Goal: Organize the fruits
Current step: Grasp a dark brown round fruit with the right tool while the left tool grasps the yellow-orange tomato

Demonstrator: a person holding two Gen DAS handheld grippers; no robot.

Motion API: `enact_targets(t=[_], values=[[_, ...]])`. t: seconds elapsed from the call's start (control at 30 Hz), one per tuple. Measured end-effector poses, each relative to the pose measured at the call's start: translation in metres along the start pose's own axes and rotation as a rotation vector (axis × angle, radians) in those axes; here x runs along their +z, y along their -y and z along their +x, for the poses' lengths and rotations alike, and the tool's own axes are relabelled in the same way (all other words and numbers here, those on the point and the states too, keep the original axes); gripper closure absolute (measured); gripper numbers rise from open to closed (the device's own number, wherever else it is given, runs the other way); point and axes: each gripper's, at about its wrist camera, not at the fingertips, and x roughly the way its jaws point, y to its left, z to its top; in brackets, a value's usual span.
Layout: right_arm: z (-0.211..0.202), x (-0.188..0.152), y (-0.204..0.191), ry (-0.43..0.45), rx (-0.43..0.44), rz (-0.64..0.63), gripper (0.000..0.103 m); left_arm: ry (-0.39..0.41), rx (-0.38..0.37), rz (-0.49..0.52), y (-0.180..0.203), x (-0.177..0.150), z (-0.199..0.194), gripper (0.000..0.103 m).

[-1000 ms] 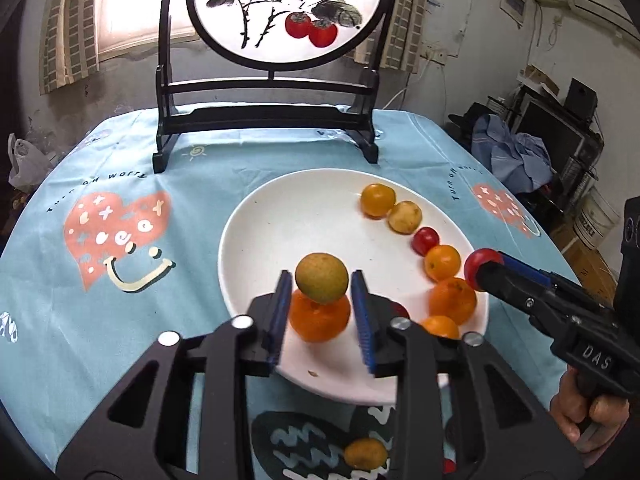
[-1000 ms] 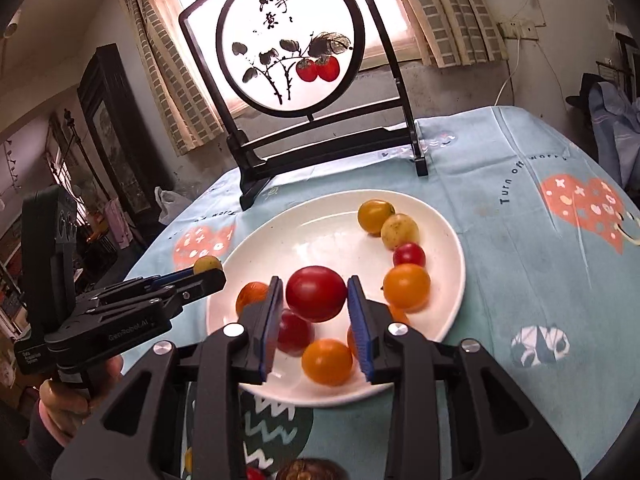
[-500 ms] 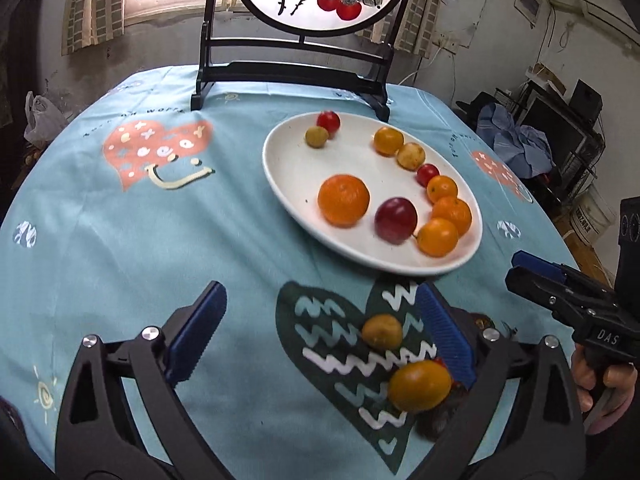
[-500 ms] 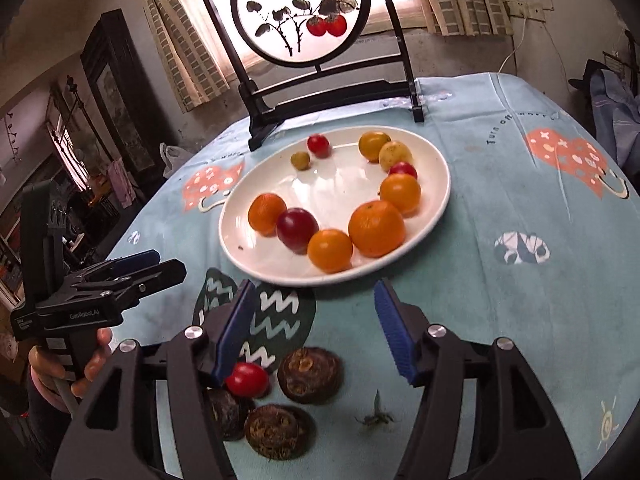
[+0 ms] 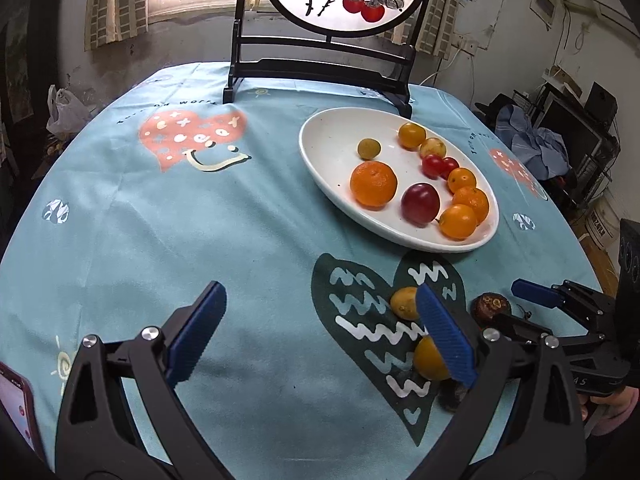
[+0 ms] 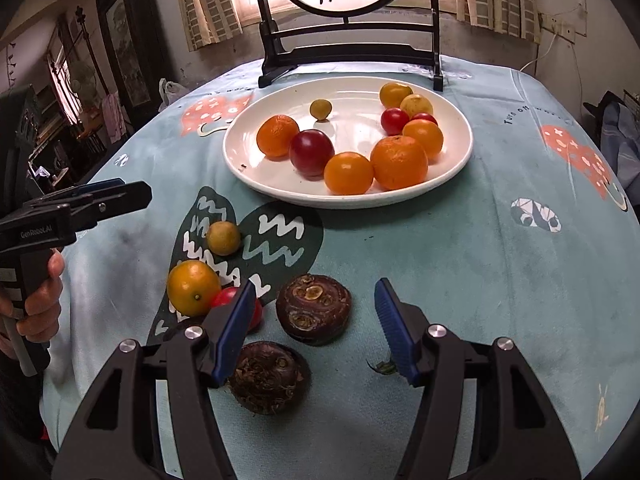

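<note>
While both of my grippers are hanging empty over the near edge of the table, I am looking at what is left to sort. My left gripper [image 5: 316, 330] is standing spread about as wide as it goes with nothing between its fingers; a second ago it was pinching a small greenish fruit above the plate. My right gripper [image 6: 314, 326] is spread about halfway, also empty, after carrying a red fruit a second ago. Nearest to my right fingers, a dark brown bulb [image 6: 267, 377] is lying just behind the left pad, and a second brown bulb [image 6: 313, 307] is sitting between the fingertips, a little ahead of them. A red tomato [image 6: 234, 304] is partly hidden behind my right gripper's left finger, touching an orange fruit [image 6: 193, 287] just beyond it. Further ahead, a small yellowish fruit [image 6: 223, 237] is lying on the dark heart printed on the cloth. Beyond all of these, the white plate [image 6: 456, 160] is holding the rest of the fruit, including the small greenish fruit [image 6: 320, 109] at its far side. Both deliveries seem done, so I am probably lining up the next pickups from this loose group.
</note>
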Motion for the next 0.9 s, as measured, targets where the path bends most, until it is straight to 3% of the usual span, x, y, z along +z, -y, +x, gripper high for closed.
enact_targets(t=[0.2, 0.53, 0.63, 0.73, 0.9], values=[[0.006, -0.002, -0.002, -0.016, -0.018, -0.013, 0.041, 0.014, 0.016, 0.013, 0.003, -0.001, -0.005, 0.006], [0.015, -0.004, -0.006, -0.046, -0.032, -0.041, 0.06, 0.019, 0.022, 0.042, 0.007, -0.002, -0.007, 0.006], [0.01, -0.002, 0.0, -0.028, -0.007, 0.002, 0.062, 0.016, 0.015, 0.052, 0.008, -0.004, -0.008, 0.006], [0.0, 0.002, 0.013, 0.021, -0.002, 0.064, 0.062, -0.014, -0.042, 0.08, 0.015, -0.008, -0.008, 0.006], [-0.002, 0.002, 0.023, 0.024, -0.017, 0.116, 0.062, -0.122, -0.249, 0.122, 0.032, -0.018, -0.001, 0.006]])
